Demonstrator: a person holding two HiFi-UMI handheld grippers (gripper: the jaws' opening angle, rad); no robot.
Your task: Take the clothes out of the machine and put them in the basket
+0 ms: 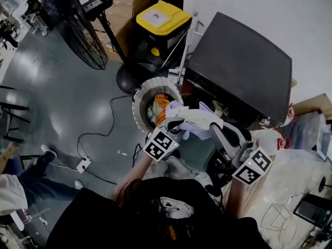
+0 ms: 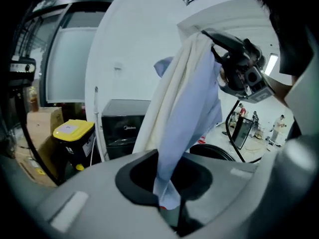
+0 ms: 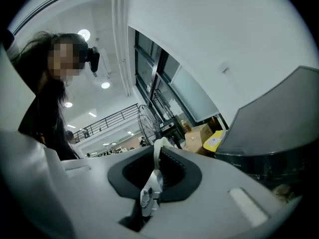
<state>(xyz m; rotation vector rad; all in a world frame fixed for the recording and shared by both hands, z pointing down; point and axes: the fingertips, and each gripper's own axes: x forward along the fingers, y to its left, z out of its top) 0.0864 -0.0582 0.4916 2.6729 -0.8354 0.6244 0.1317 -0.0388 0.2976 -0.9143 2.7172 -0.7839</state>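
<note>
From the head: holding a pale garment point(image 1: 196, 119) up between the white basket point(image 1: 139, 102) and the dark machine point(image 1: 238, 66), with the left gripper point(image 1: 175, 124) at the basket end and the right gripper point(image 1: 215, 128) nearer the machine; orange clothes point(image 1: 162, 104) lying in the basket. Along the left gripper: clamped shut on the garment's pale blue lower edge, the rest running up to the right gripper at upper right. Along the right gripper: pinched tight on a white fold of the same garment, jaws nearly together, machine off to the right.
</note>
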